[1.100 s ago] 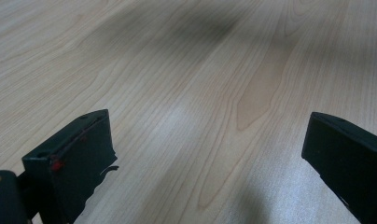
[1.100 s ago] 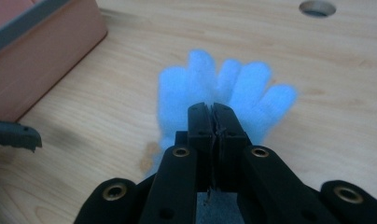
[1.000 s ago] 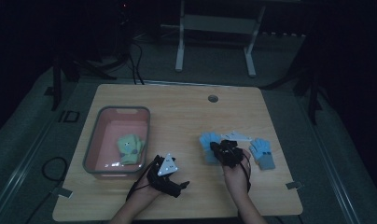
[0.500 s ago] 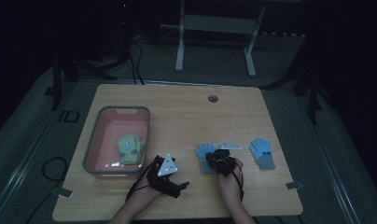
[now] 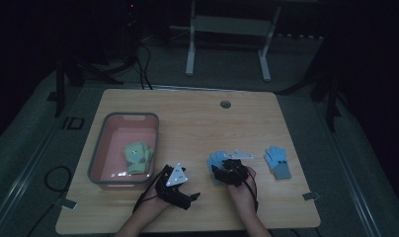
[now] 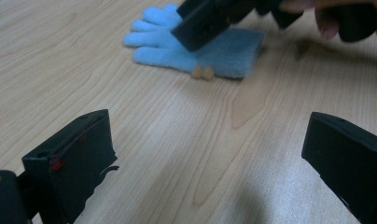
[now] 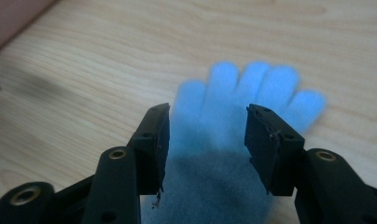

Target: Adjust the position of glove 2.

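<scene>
pale wooden table (image 5: 197,128) in a dark room.

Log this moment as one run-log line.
right gripper: jaws just opened over glove, released on table | left gripper: open, idle | second glove: table | green gloves: bin

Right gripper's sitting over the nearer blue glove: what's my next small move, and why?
Probably lift the right gripper clear. Its jaws have just been opening and stand apart over the blue glove, which lies flat on the table, so it looks released.
</scene>
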The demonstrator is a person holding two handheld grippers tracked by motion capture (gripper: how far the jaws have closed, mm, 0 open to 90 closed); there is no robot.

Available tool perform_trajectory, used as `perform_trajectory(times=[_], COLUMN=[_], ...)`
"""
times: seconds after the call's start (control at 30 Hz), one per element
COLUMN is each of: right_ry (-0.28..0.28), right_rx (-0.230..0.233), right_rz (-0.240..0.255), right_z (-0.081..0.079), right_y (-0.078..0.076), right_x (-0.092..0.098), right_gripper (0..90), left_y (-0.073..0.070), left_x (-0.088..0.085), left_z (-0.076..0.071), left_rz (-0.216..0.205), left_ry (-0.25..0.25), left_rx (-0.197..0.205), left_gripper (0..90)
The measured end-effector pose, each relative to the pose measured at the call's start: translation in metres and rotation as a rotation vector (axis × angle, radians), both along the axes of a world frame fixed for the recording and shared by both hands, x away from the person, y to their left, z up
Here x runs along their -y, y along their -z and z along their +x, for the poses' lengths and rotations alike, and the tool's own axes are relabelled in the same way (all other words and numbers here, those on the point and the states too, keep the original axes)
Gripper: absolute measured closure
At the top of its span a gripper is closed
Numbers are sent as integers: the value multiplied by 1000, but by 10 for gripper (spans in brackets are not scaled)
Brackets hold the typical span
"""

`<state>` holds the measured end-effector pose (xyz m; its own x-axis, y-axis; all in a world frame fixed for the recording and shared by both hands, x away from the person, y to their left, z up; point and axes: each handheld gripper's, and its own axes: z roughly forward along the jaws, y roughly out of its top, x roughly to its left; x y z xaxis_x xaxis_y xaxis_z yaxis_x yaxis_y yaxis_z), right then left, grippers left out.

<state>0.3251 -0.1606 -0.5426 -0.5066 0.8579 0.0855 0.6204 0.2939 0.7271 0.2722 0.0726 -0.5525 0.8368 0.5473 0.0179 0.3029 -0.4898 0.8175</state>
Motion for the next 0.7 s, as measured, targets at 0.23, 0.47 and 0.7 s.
perform_trajectory(times=[0.23, 0.47, 0.7], right_ry=[-42, -63, -68], right_rx=[35, 69, 97], right_rz=[8, 0, -11], right_z=[7, 15, 17], right_y=[-21, -39, -49], right_x=[17, 45, 75], right_gripper=[508, 536, 519], left_y=[1, 2, 2], left_x=[1, 0, 1], left_z=[-1, 0, -1], left_rz=[16, 20, 21], left_ry=[3, 0, 1], left_rx=[3, 5, 0], left_gripper=[26, 26, 26])
